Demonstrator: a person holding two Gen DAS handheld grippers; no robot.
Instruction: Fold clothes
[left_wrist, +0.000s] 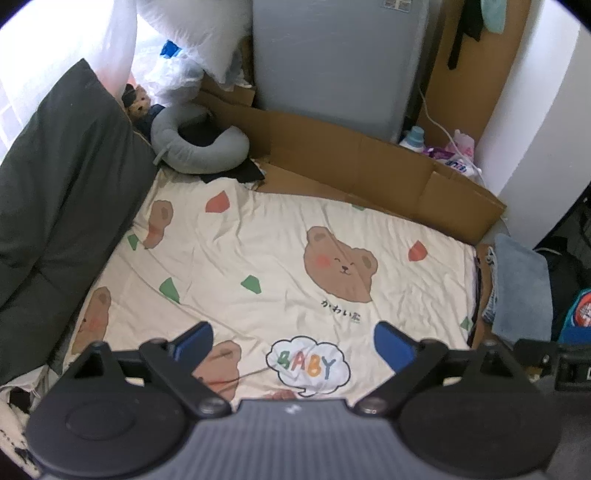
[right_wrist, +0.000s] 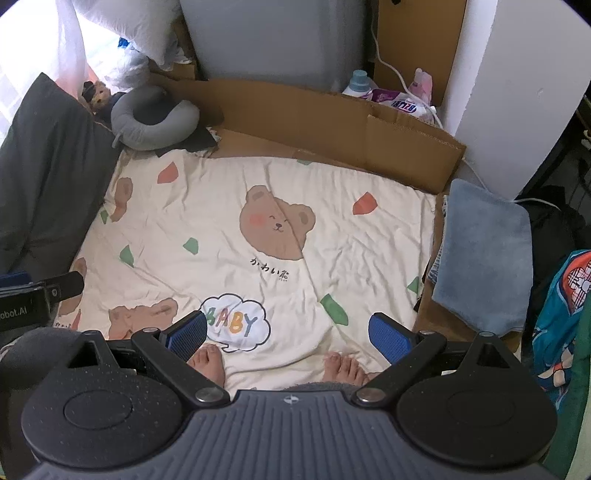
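Observation:
A cream sheet (left_wrist: 258, 258) (right_wrist: 332, 258) printed with bears and a "BABY" bubble covers the bed. A folded pale-blue cloth (left_wrist: 521, 288) (right_wrist: 484, 254) lies on a denim piece at the bed's right edge. A teal printed garment (right_wrist: 561, 314) hangs further right. My left gripper (left_wrist: 291, 336) hovers above the sheet near the bubble, open, with nothing between its blue pads (left_wrist: 391, 347). My right gripper (right_wrist: 288, 325) is also open and empty over the sheet's near edge. Part of the left gripper's body (right_wrist: 37, 295) shows at the left edge of the right wrist view.
A person's bare feet (right_wrist: 210, 362) stand on the sheet's near edge. A dark grey cushion (left_wrist: 62, 192) lines the left side. A grey neck pillow (left_wrist: 195, 140) and a small plush toy (left_wrist: 136, 103) sit at the back left. Cardboard (left_wrist: 369, 166) and a grey cabinet (left_wrist: 332, 62) border the back.

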